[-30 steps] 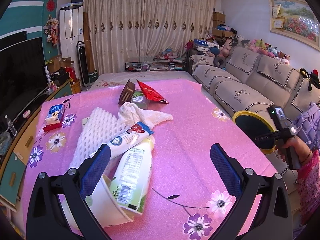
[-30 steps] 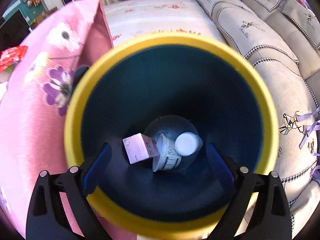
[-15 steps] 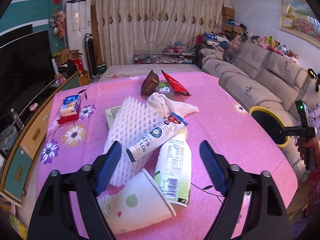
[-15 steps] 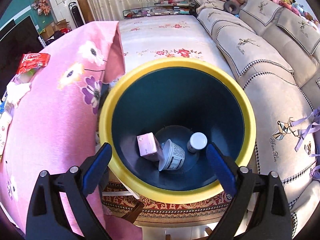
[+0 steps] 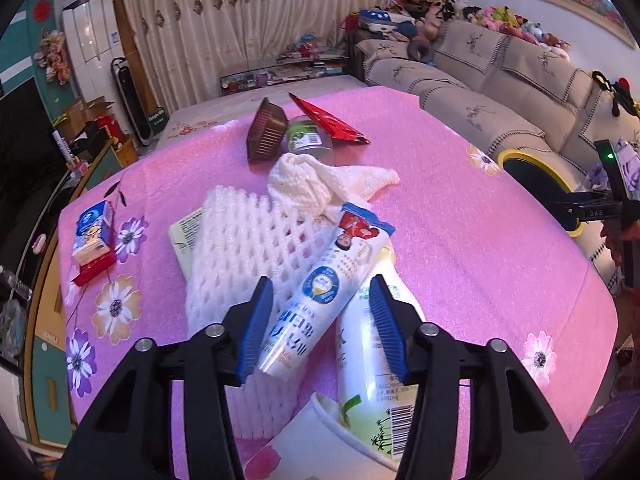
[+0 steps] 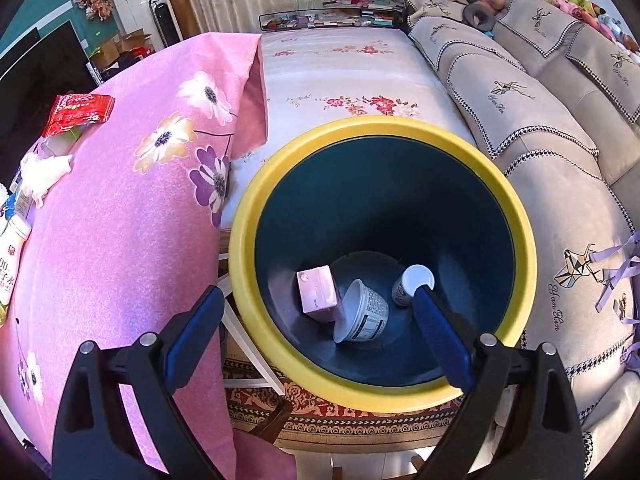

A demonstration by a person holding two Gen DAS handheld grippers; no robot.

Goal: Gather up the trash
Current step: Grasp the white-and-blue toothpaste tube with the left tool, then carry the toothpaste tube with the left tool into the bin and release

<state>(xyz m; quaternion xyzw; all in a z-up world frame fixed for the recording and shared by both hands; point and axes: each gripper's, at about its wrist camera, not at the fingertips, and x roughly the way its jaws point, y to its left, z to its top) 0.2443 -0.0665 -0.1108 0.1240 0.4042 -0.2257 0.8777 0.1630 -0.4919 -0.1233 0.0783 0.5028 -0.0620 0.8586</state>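
Two blue-padded tongs are working at once. Nearest the left wrist camera, the left tongs [image 5: 320, 324] are closing around a white tube-shaped pack [image 5: 320, 292] that is lying slantwise across a white foam net [image 5: 244, 248] and leaning on a white drink bottle [image 5: 372, 344]; the pack sits between the pads, but neither pad is clearly pressing on it yet. To do this step well, the pads should be meeting the pack across its narrow width, well up from its lower end, so that the bottle under the right-hand pad and the net under the left are not being pinched along with it. A paper cup [image 5: 296, 440] is lying just below, largely cut off by the frame. Farther across the pink tabletop [image 5: 460, 240] a crumpled white cloth [image 5: 316, 180], a brown tray [image 5: 266, 136], a jar [image 5: 310, 140] and a red wrapper [image 5: 328, 124] are waiting; a small blue carton [image 5: 94, 230] is sitting off to the left.

In the right wrist view, the right tongs [image 6: 316, 340] are standing wide apart and empty above the yellow-rimmed bin [image 6: 524, 240], which is standing beside the tabletop and already holding a pink carton [image 6: 318, 294], a cup and a small bottle. How much of the pack's far side is resting on the bottle is hard to judge.
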